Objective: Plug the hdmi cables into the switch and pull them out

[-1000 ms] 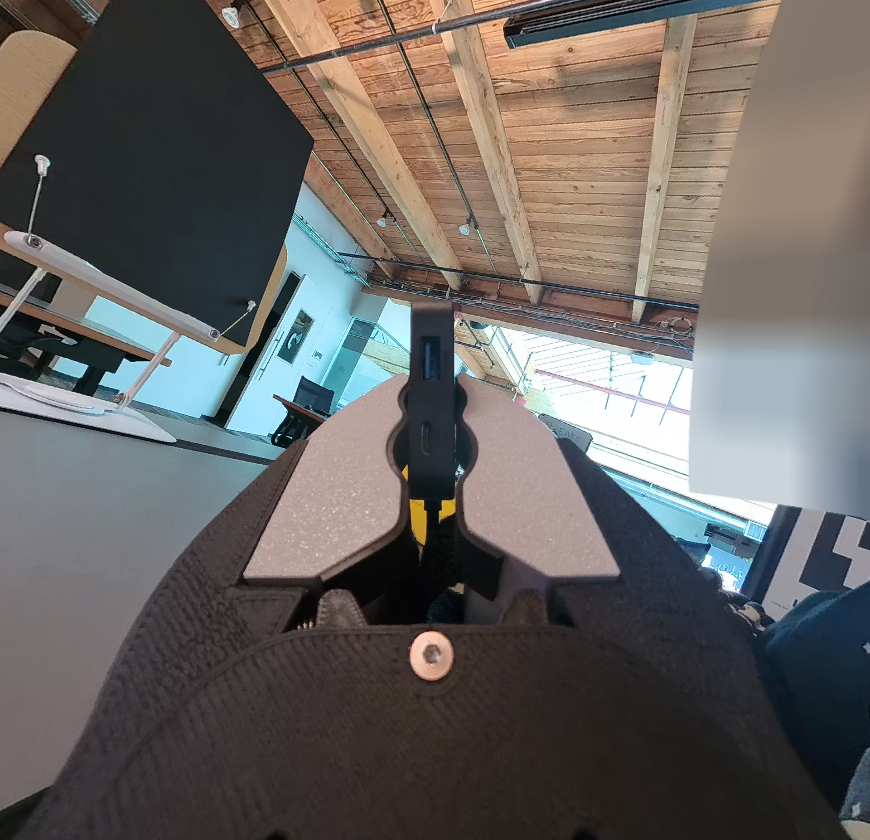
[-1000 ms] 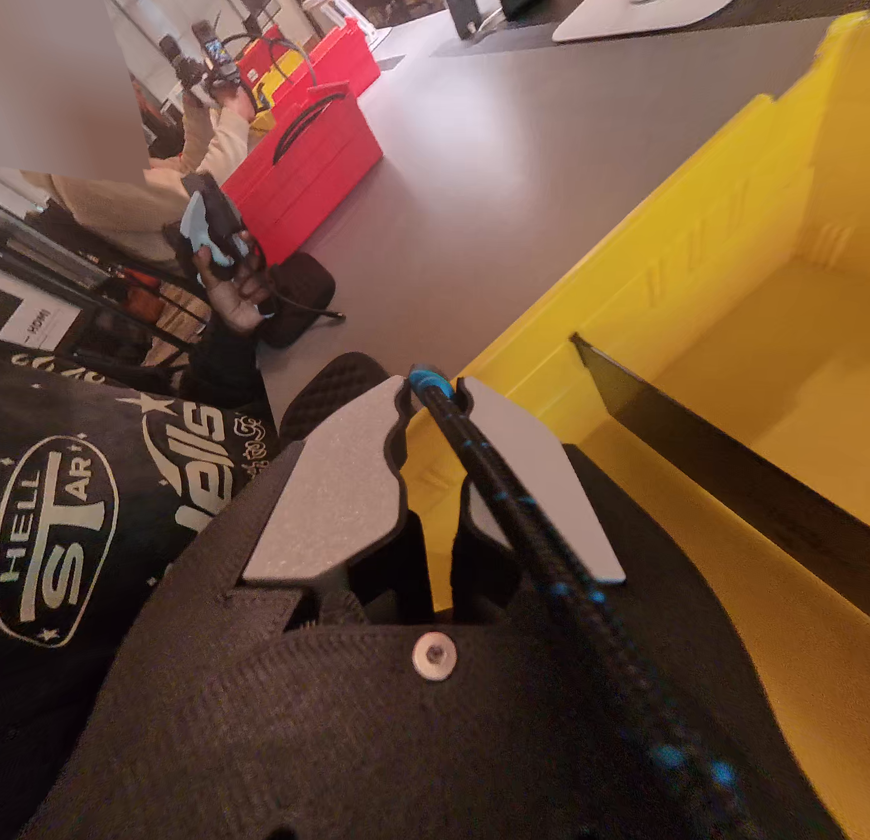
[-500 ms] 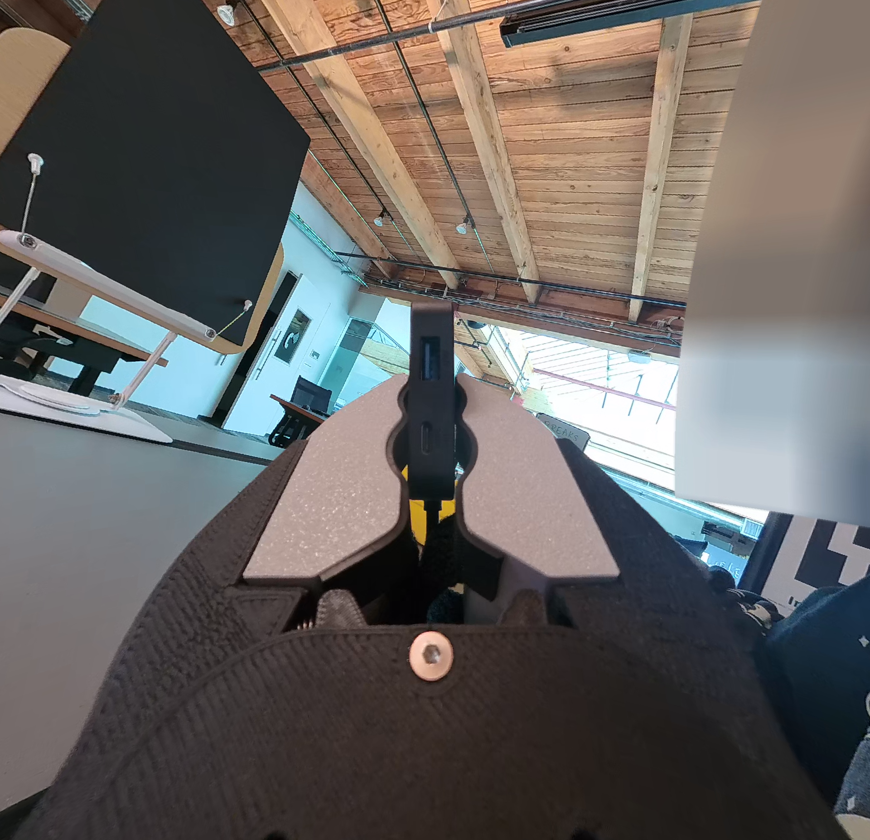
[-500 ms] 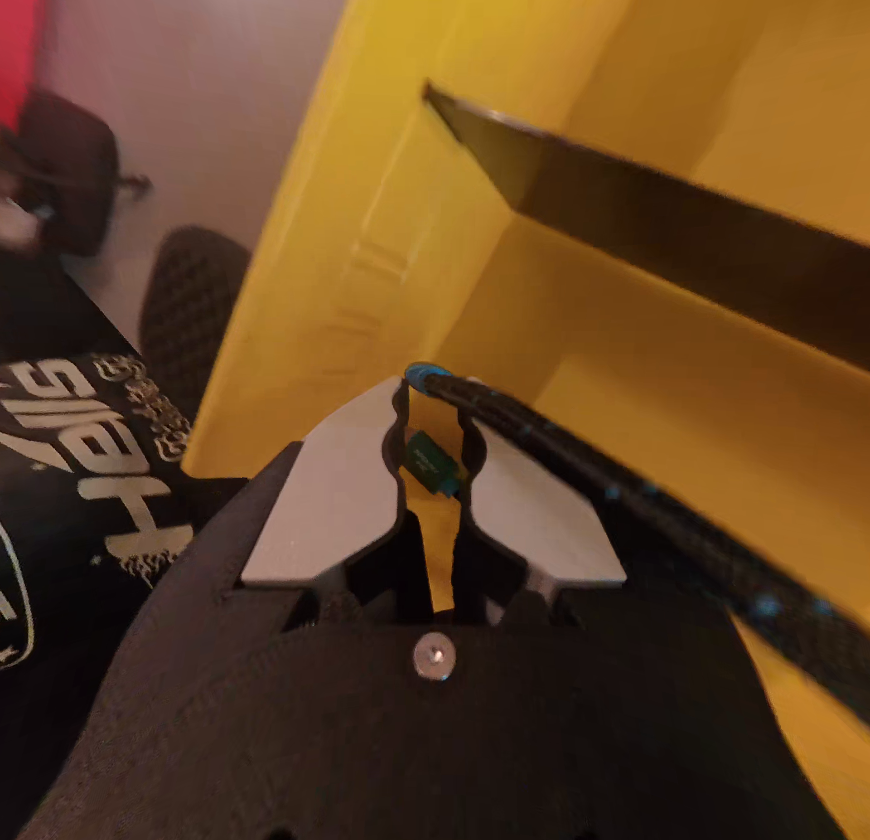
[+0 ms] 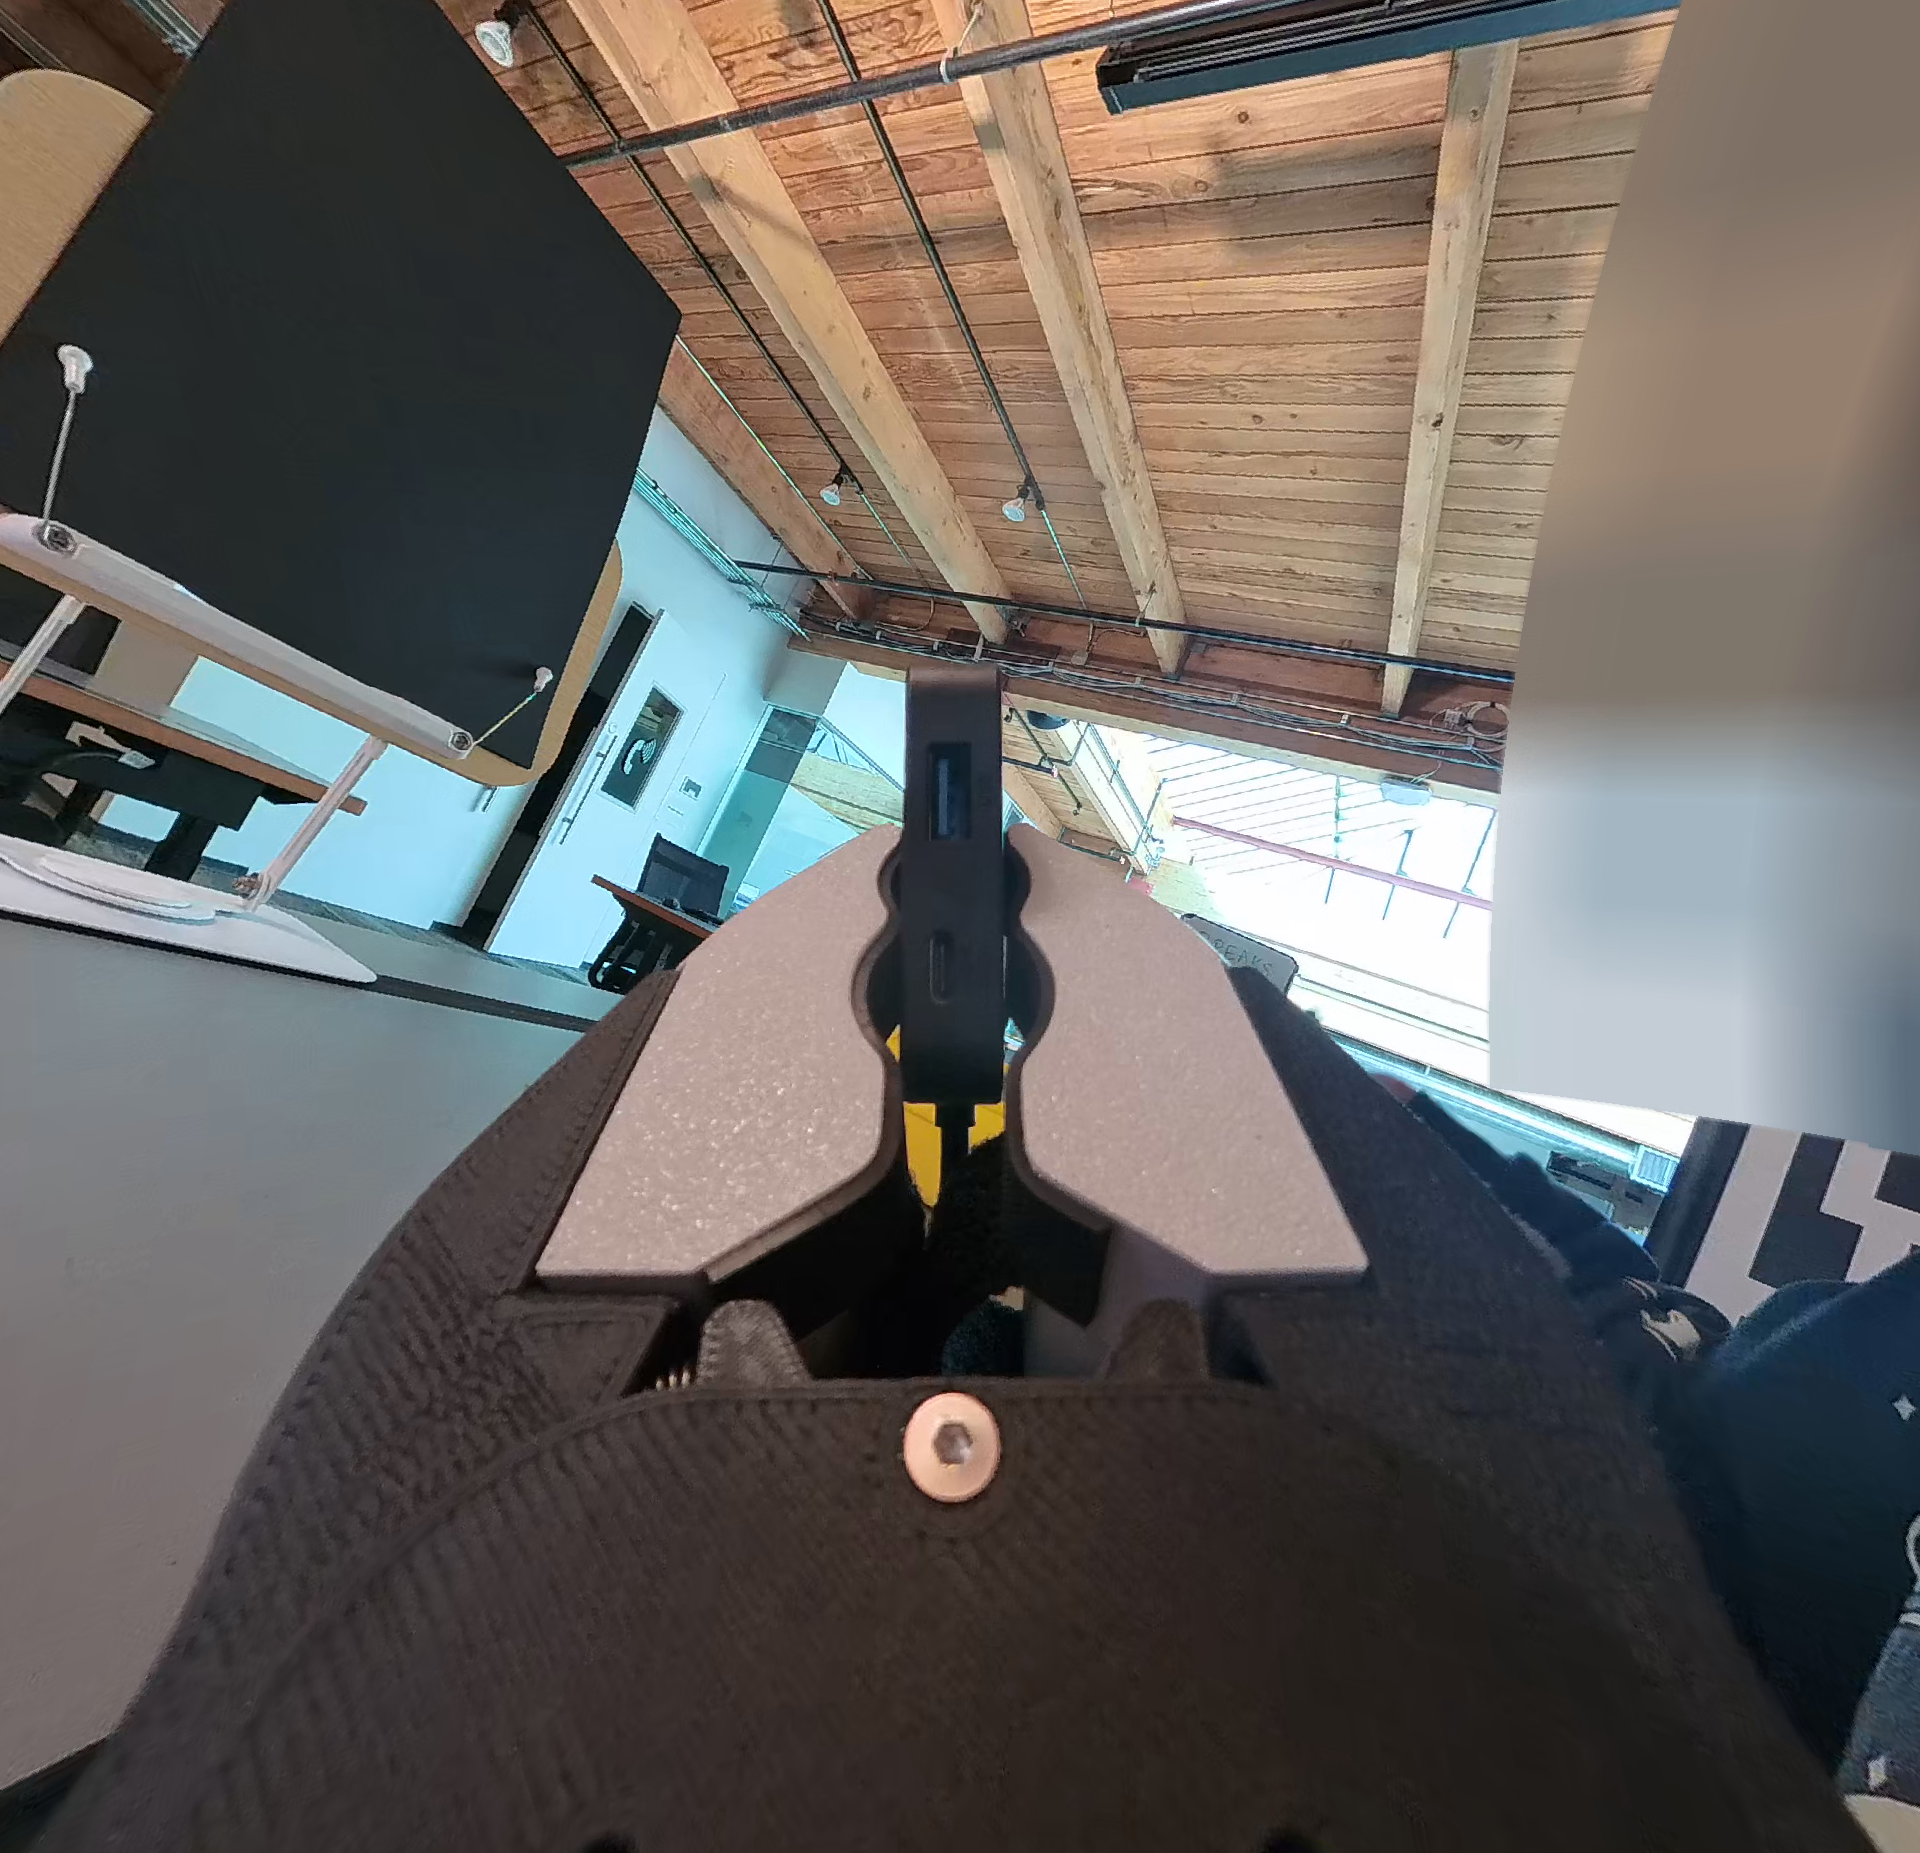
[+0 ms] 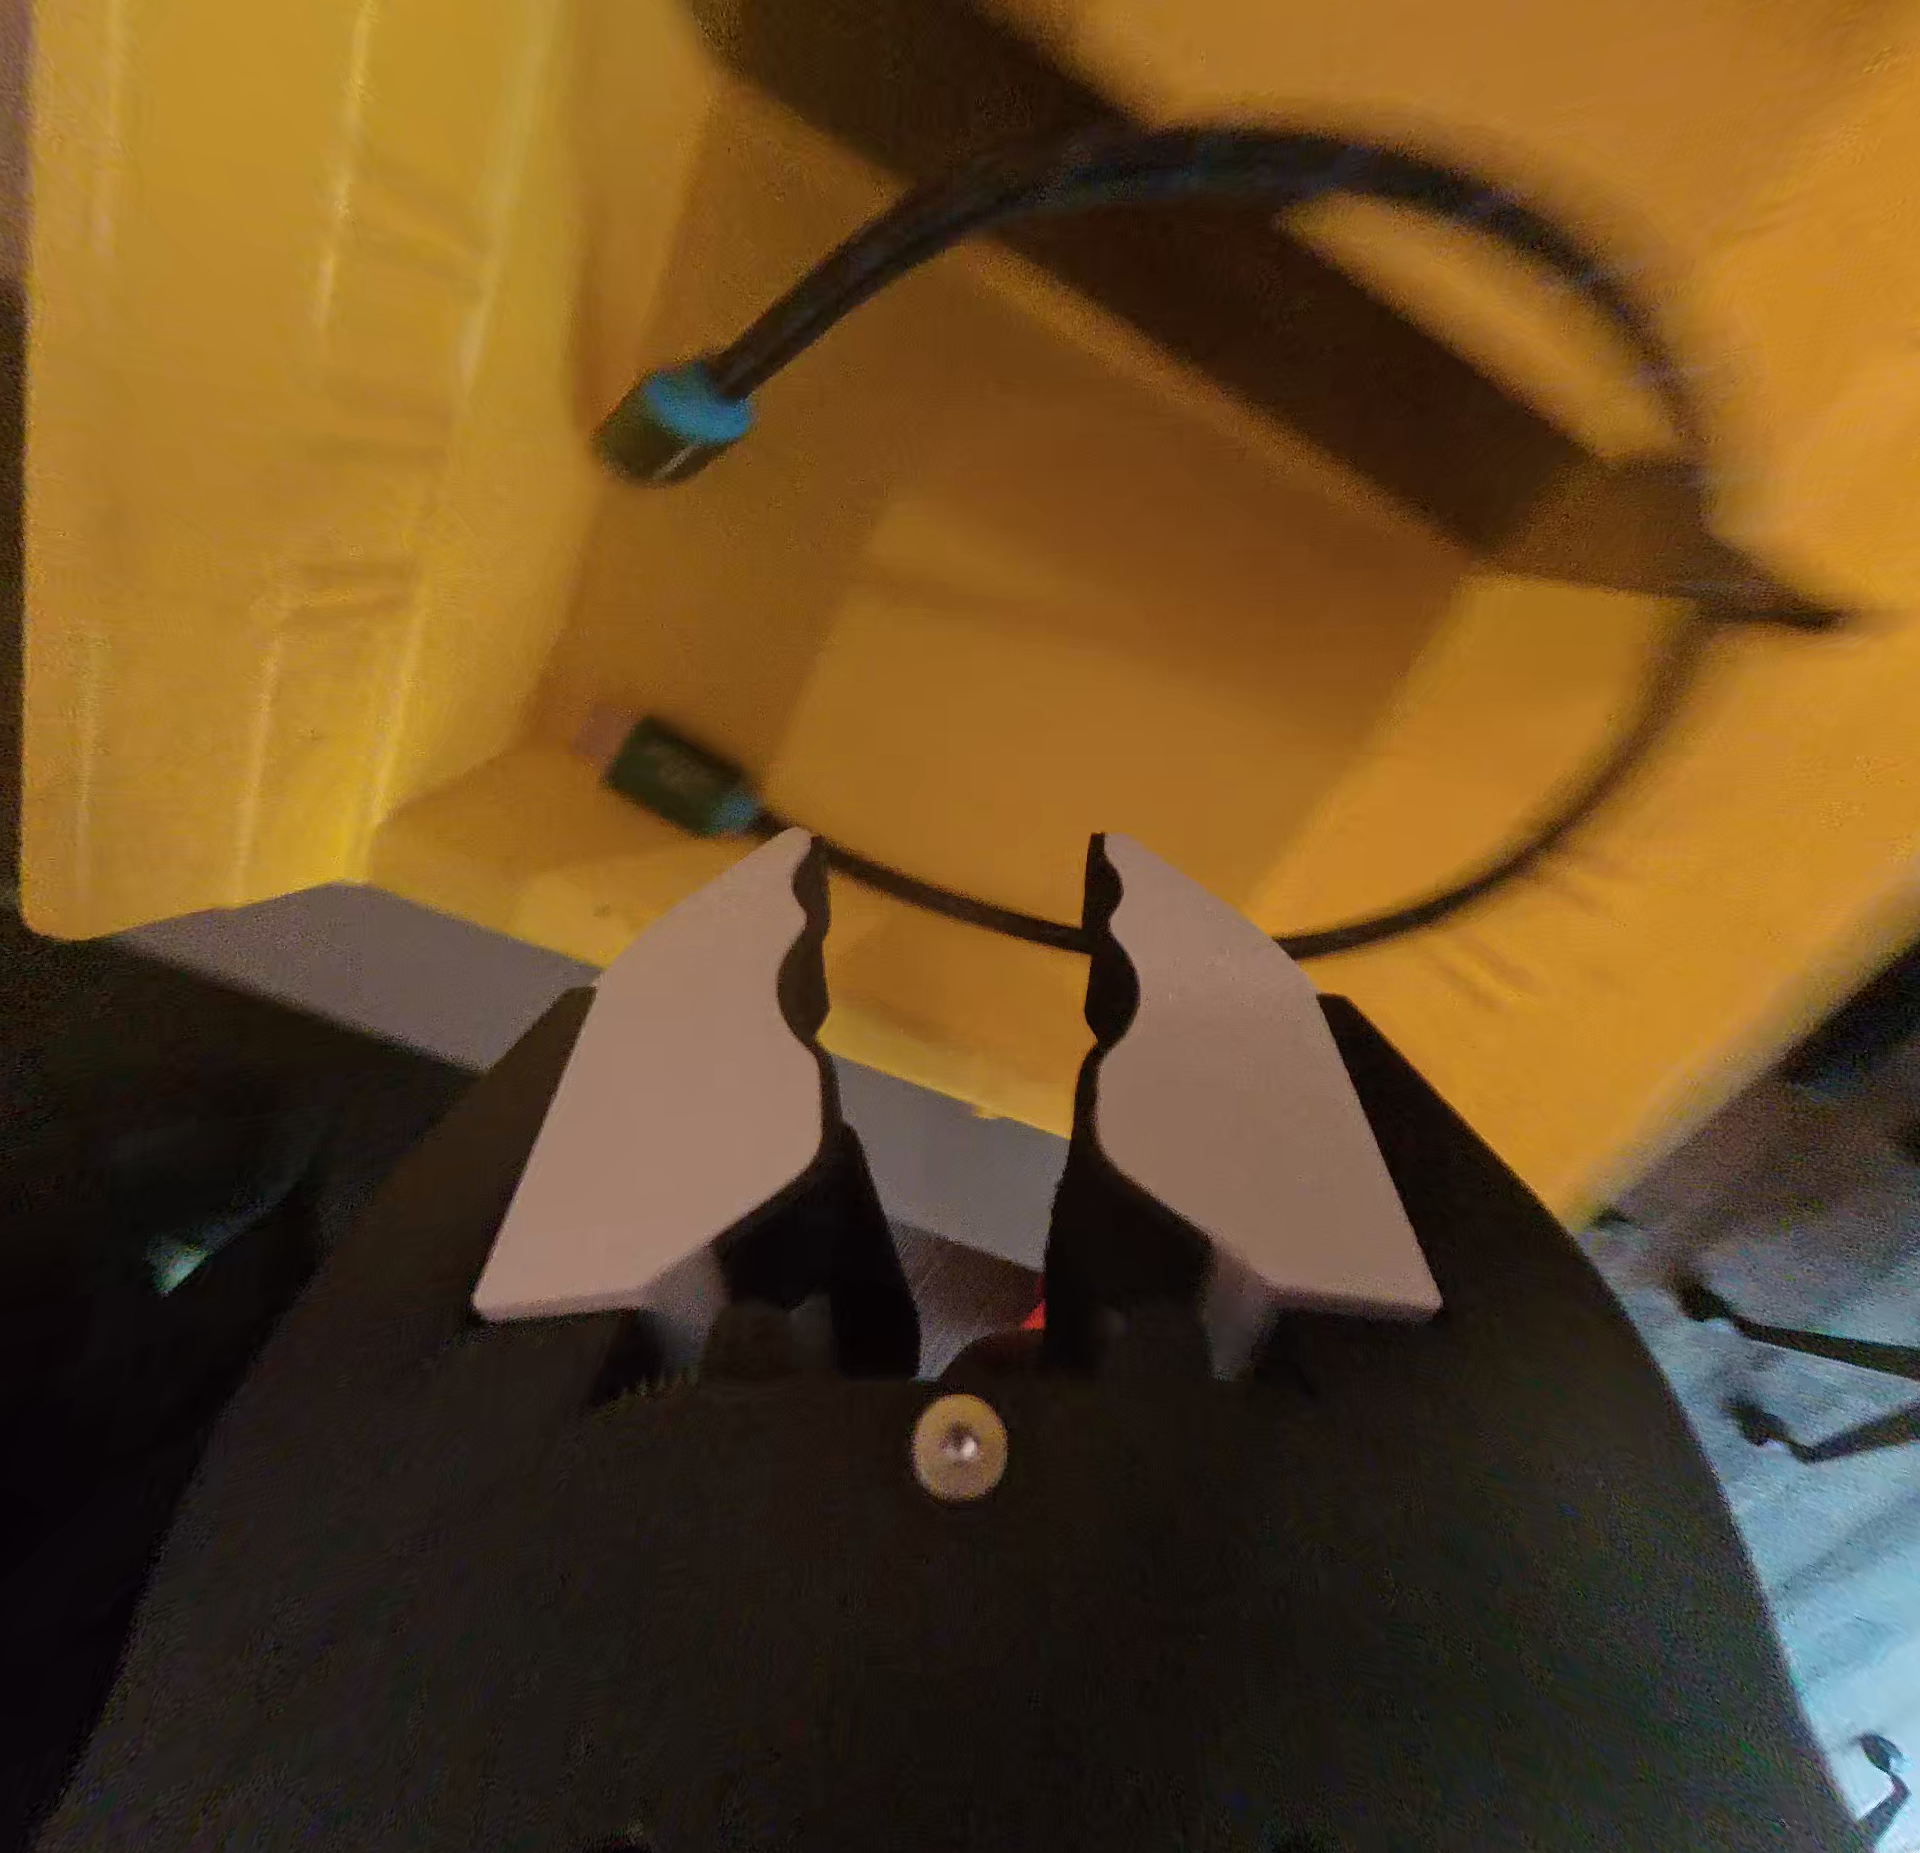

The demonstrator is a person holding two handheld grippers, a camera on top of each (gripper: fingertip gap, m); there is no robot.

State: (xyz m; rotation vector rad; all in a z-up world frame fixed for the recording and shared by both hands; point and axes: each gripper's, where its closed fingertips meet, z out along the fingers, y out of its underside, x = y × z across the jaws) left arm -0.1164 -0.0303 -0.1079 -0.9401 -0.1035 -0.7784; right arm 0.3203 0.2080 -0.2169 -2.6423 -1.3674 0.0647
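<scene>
Right wrist view: my right fingers (image 6: 951,847) spread, empty, over the yellow bin (image 6: 260,453) | hdmi cable (image 6: 1195,182) lies in it, nearer plug (image 6: 681,769) at 11 o'clock, long axis 10-to-4, cord crossing the gap | left fingers (image 5: 951,920) pinching the switch (image 5: 951,816) upright above grey table (image 5: 260,1128), wood ceiling beyond.

Premises: an open-plan office or studio in a converted industrial building. Evidence in the left wrist view: exposed timber ceiling (image 5: 1195,369) with joists, track spotlights (image 5: 1013,507) on black rails, a grey worktop (image 5: 260,1128), a large dark monitor (image 5: 312,369) on a white stand, a further desk with office chair (image 5: 681,884) by a white wall. Right wrist view: a yellow plastic storage bin (image 6: 260,453) with a dark divider, blurred.
</scene>
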